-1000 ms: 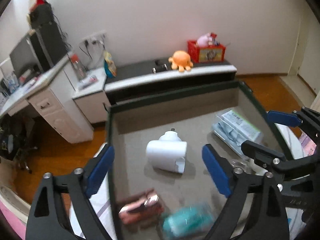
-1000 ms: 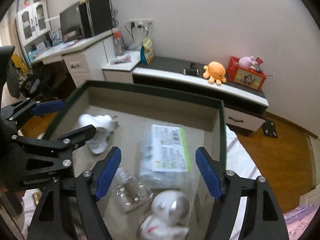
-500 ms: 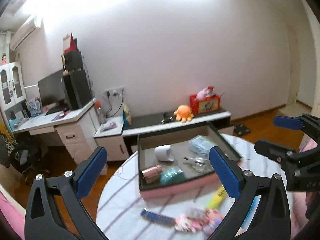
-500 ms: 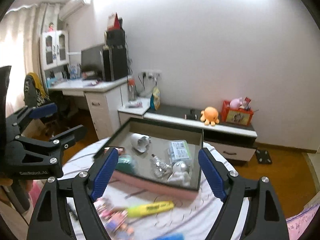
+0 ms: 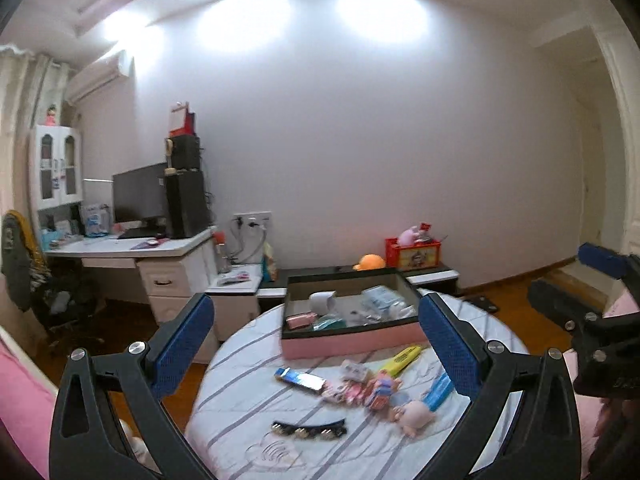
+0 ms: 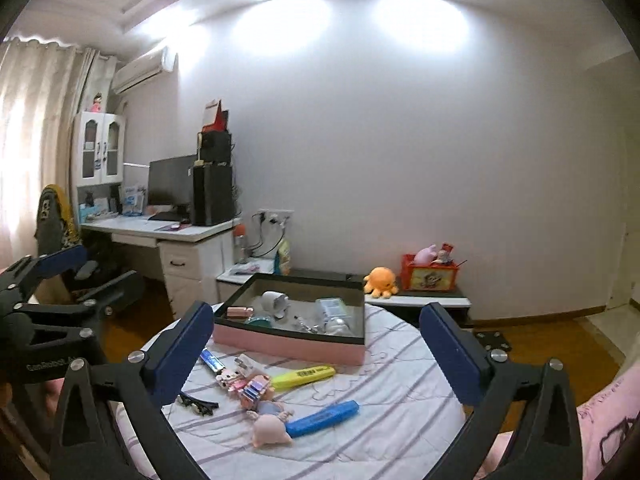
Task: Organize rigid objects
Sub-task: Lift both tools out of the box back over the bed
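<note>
A pink box [image 5: 352, 342] [image 6: 288, 344] with a dark rim stands on the round striped table [image 5: 240, 412] [image 6: 400, 400]. It holds a white cup [image 5: 322, 301] [image 6: 274, 302], a packet, a rose-gold case and other items. In front of it lie a yellow highlighter [image 5: 401, 358] [image 6: 303, 375], a blue highlighter [image 5: 438, 390] [image 6: 322, 418], a pink pig figure [image 5: 412, 416] [image 6: 269, 432], small pink toys [image 6: 244, 380], a blue bar [image 5: 299, 378] and a black hair clip [image 5: 310, 429] [image 6: 198, 405]. My left gripper [image 5: 316, 344] and right gripper [image 6: 316, 346] are both open and empty, held high above the table's near side.
A white desk [image 5: 132, 246] with monitor and speakers stands at the left, with a chair [image 6: 56, 220] beside it. A low cabinet [image 6: 416, 300] behind the table holds an orange plush [image 6: 380, 280] and a red box [image 6: 430, 276]. Wooden floor lies to the right.
Both grippers have pulled back and up from just over the box to well above the table. The whole table and room now show. Both stayed open and empty.
</note>
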Available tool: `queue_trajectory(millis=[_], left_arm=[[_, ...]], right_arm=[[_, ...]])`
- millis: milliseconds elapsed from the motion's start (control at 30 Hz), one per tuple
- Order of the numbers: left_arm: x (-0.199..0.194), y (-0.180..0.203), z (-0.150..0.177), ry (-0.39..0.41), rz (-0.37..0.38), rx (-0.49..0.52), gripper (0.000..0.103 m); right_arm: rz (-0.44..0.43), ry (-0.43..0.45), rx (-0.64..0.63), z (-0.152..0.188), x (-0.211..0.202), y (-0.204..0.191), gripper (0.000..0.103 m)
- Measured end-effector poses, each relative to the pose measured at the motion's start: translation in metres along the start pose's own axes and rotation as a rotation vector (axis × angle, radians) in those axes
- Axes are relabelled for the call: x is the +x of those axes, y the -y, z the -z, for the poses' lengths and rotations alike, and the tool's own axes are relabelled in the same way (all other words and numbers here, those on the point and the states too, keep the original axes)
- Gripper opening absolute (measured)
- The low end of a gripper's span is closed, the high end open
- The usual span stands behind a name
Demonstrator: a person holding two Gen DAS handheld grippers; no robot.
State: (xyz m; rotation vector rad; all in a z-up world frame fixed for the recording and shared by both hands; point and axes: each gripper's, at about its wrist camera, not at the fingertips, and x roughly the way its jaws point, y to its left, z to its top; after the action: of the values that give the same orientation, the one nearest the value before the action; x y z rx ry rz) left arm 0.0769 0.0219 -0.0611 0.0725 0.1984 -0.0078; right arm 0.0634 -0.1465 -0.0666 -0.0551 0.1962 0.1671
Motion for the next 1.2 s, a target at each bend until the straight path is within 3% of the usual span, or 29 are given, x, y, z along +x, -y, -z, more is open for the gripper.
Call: queue_trajectory(millis=[133, 333, 733, 1033, 1200], left_arm=[[-0.012, -0.001, 0.011, 0.009, -0.041, 0.006, 0.103], [-0.015, -0.008, 0.022, -0.015, -0.019, -0.028, 0.103], [-0.002, -0.007, 0.037, -0.069, -0.016, -0.010, 0.103], [0.036, -0.014, 0.080, -0.231, 0.003, 0.021, 0.103], [0.056, -0.029, 0.100, -0.307, -0.025, 0.001, 0.103]], right_arm=[[0.034, 0.021, 0.010, 0.011, -0.014, -0.001, 0.103], [0.073, 0.036, 0.029, 0.023, -0.033, 0.004, 0.103], [0.098, -0.027, 0.031, 0.037, -0.021, 0.008, 0.103], [0.073, -0.224, 0.053, 0.082, 0.031, 0.008, 0.103], [-0.003, -0.336, 0.034, 0.105, 0.073, -0.005, 0.103]])
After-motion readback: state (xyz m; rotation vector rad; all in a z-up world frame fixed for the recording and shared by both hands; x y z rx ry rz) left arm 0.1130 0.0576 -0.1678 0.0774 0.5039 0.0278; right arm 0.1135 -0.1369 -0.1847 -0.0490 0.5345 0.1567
